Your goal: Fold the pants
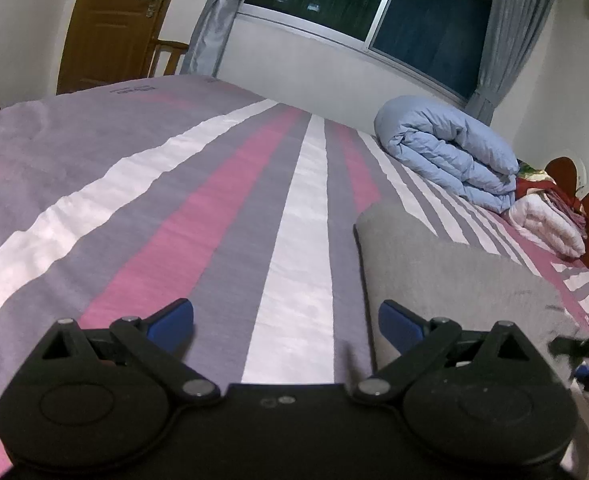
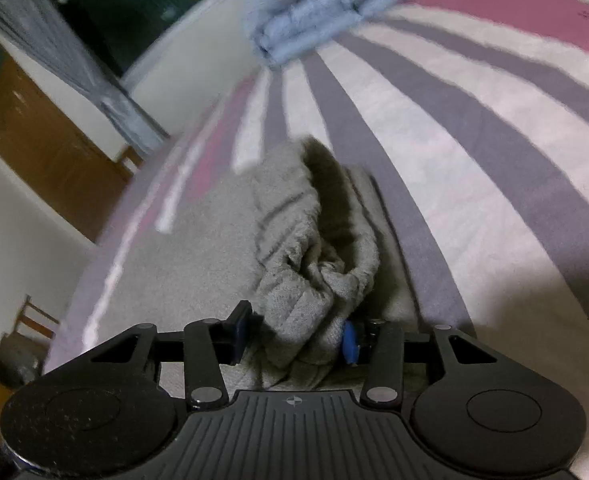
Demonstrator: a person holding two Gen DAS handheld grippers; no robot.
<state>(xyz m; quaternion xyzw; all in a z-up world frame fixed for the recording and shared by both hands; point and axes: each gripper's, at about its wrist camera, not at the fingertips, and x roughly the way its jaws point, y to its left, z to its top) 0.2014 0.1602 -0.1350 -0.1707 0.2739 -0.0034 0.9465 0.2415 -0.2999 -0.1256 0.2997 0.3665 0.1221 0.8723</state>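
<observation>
Clamping a bunched fold of the grey pants [image 2: 318, 264], the right gripper [image 2: 294, 336] is lying nearest the garment, which is stretching away lengthwise along the striped bed [image 2: 474, 128]; the left gripper [image 1: 286, 320] is hovering wide apart, empty, pants edge just right.

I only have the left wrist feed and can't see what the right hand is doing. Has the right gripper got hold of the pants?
Observer: Yes, the right gripper is shut on a bunched fold of the grey pants.
Operator: Is the fabric lifted or flat?
Observer: The bunch stands up in a hump; the rest lies flat on the striped bedsheet.
Operator: Anything close ahead of it?
Observer: Only the folded blue duvet, far off at the bed's end.
</observation>
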